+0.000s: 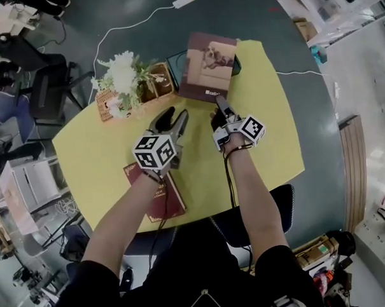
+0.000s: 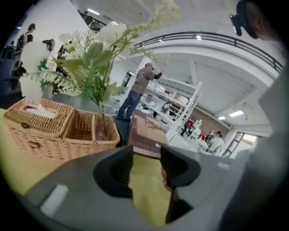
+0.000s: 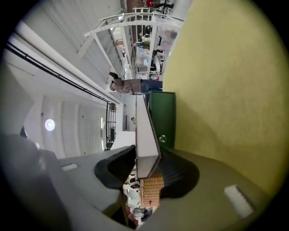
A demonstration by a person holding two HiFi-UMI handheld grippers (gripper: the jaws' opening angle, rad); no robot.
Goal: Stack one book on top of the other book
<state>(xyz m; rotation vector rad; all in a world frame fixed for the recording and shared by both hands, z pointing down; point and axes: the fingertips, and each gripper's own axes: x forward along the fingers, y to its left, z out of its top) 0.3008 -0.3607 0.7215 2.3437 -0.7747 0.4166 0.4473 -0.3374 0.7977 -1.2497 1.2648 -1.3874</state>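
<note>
A brown book with a picture cover [image 1: 208, 66] lies at the far side of the yellow table [image 1: 274, 133]. My right gripper [image 1: 224, 109], rolled onto its side, is shut on that book's near corner [image 3: 145, 135], which sits pinched between the two pads. A dark red book [image 1: 172, 204] lies near the table's front edge, partly hidden under my left forearm. My left gripper [image 1: 173, 122] hovers over the middle of the table, open, with only yellow tabletop showing between its fingers [image 2: 122, 173]. The brown book [image 2: 146, 131] stands ahead of it.
A wicker basket [image 1: 107, 102] with white flowers [image 1: 122, 73] stands at the far left, close to the brown book. A dark green box [image 3: 162, 117] sits just behind that book. A chair [image 1: 281, 206] is at the near table edge. People stand by shelves in the background.
</note>
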